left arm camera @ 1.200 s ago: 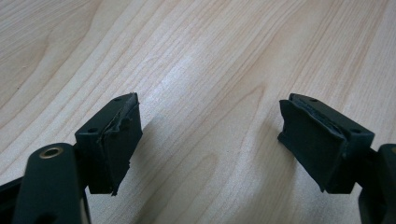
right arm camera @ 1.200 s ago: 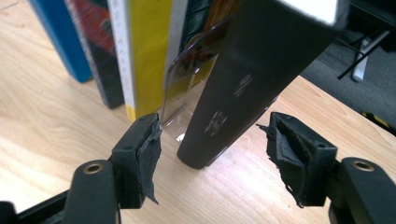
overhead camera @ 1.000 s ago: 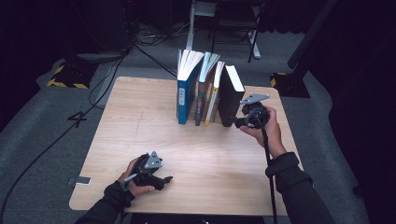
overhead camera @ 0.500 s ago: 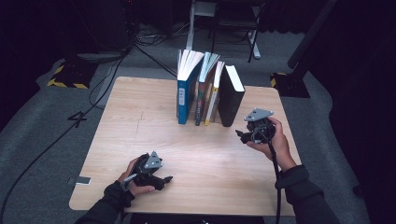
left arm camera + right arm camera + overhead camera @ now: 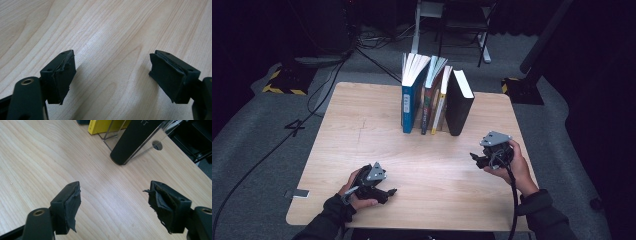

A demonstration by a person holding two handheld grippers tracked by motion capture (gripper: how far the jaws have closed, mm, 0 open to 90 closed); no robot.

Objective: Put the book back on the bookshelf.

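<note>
You drew your right gripper (image 5: 477, 159) away from the black book (image 5: 458, 104) at the right end of the row, bringing it back toward your side of the wooden table (image 5: 342, 130) and lower. It had been right beside that book's near edge; it ended well apart from it, over bare wood. Its jaws had just been opening, with nothing between them.
</note>
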